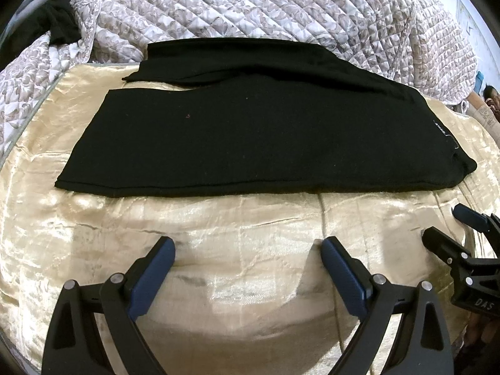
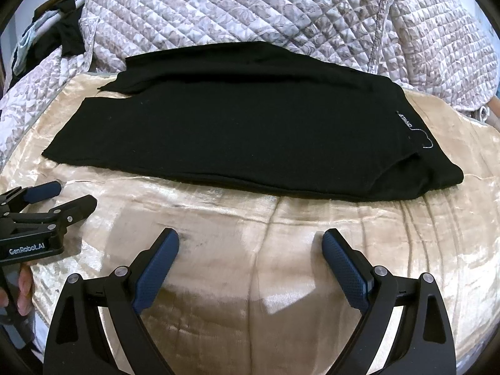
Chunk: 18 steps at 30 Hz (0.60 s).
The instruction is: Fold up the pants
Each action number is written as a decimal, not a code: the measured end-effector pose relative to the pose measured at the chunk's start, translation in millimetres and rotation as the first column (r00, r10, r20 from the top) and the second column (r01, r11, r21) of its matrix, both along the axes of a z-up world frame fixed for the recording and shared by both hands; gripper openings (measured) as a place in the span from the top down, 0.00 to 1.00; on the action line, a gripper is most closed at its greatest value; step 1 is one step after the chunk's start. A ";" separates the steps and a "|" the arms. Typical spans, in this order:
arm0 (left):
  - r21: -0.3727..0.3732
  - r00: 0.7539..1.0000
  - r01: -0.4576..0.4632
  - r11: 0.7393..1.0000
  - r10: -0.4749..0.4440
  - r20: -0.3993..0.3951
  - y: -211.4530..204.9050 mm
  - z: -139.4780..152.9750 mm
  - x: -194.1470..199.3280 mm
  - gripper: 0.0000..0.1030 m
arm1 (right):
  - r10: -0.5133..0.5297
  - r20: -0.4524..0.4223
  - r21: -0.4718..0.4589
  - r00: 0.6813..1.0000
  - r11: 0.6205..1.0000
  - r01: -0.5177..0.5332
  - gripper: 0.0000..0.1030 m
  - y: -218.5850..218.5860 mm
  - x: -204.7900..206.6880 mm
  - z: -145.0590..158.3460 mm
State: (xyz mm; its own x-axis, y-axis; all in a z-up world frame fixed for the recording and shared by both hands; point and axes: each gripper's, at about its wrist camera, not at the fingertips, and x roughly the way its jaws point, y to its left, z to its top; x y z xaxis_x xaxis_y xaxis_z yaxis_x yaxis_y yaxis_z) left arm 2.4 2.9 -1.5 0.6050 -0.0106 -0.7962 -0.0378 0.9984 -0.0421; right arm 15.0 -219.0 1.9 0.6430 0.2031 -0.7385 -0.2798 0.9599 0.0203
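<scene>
Black pants (image 1: 250,137) (image 2: 237,137) lie flat across a shiny cream bedspread (image 1: 250,225) (image 2: 268,218), legs to the left and waist with a small white label to the right. The far leg lies apart from the near leg at the left end. My left gripper (image 1: 248,250) hovers open over bare bedspread, short of the pants' near edge, with nothing between its blue pads. My right gripper (image 2: 250,243) is likewise open and empty, also short of that edge. Each gripper shows at the side of the other's view, the right one (image 1: 447,222) and the left one (image 2: 75,193).
A quilted floral blanket (image 1: 265,6) (image 2: 250,6) is heaped behind the pants. Dark clothing (image 1: 59,22) lies at the far left. A hand (image 2: 25,287) holds the left gripper's handle. A person's arm (image 1: 487,115) shows at the far right edge.
</scene>
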 end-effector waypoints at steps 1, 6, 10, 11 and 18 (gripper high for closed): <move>-0.002 1.000 0.000 1.000 0.000 0.000 0.0 0.2 0.1 0.07 | 0.001 -0.001 0.002 1.000 1.000 -0.001 0.09 -0.2 -0.3 0.4; -0.024 1.000 0.001 1.000 -0.001 0.005 1.8 1.9 1.1 0.07 | -0.009 -0.002 0.021 1.000 1.000 0.009 0.09 -6.1 0.5 2.4; -0.062 1.000 -0.007 0.998 0.007 0.009 9.0 4.4 2.5 0.07 | -0.035 -0.004 0.037 0.999 0.999 0.036 0.09 -15.4 3.0 4.2; -0.073 1.000 -0.013 0.997 0.013 0.011 12.3 5.2 3.0 0.07 | -0.047 -0.005 0.039 0.999 0.998 0.047 0.09 -18.5 4.6 5.0; -0.156 0.993 -0.113 0.981 0.119 0.027 52.6 10.1 7.6 0.07 | -0.180 -0.049 0.176 0.982 0.967 0.186 0.09 -68.6 14.9 7.1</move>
